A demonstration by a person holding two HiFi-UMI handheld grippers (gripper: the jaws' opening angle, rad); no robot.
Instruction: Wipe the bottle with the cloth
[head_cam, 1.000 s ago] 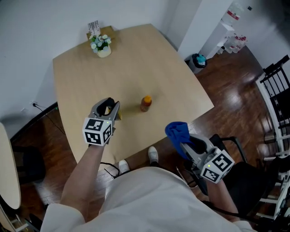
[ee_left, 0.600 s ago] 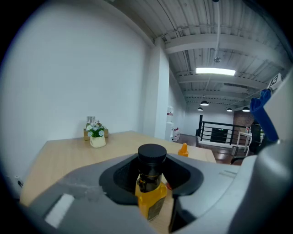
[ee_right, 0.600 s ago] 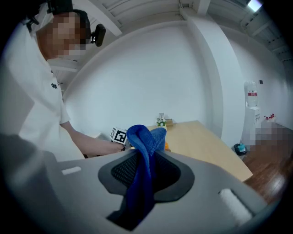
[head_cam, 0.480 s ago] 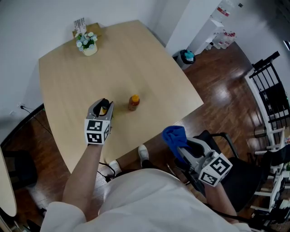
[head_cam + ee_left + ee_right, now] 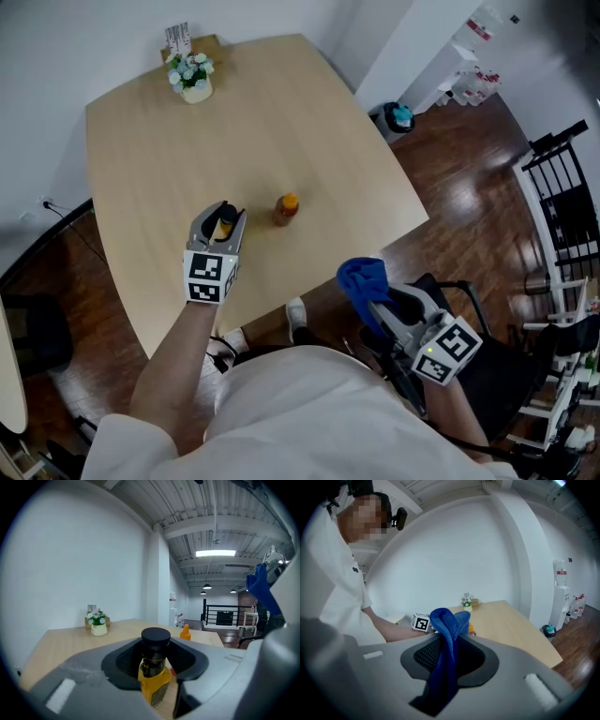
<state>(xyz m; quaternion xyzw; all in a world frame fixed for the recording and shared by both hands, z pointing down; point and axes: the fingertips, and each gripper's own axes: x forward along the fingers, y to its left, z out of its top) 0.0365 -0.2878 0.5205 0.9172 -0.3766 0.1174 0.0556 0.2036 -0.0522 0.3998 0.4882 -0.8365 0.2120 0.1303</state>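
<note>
A yellow bottle with a black cap (image 5: 154,667) stands upright between the jaws of my left gripper (image 5: 155,674), low over the wooden table (image 5: 150,150). Those jaws have just been opening a little, and the pads are still against the bottle's sides. In the head view the left gripper (image 5: 225,221) is at the table's middle with the bottle (image 5: 225,225) in it. My right gripper (image 5: 373,296) hangs off the table's near edge, shut on a bunched blue cloth (image 5: 362,277), which also fills the right gripper view as the cloth (image 5: 448,634).
A small bottle with an orange cap (image 5: 285,208) stands on the table just right of the left gripper. A vase of flowers (image 5: 193,77) sits at the far corner. A black chair (image 5: 450,300) is beside my right gripper, and a black rack (image 5: 572,187) stands at the right.
My left gripper has sunk a little toward the table with the yellow bottle in it. The right gripper and the cloth have stayed where they were.
</note>
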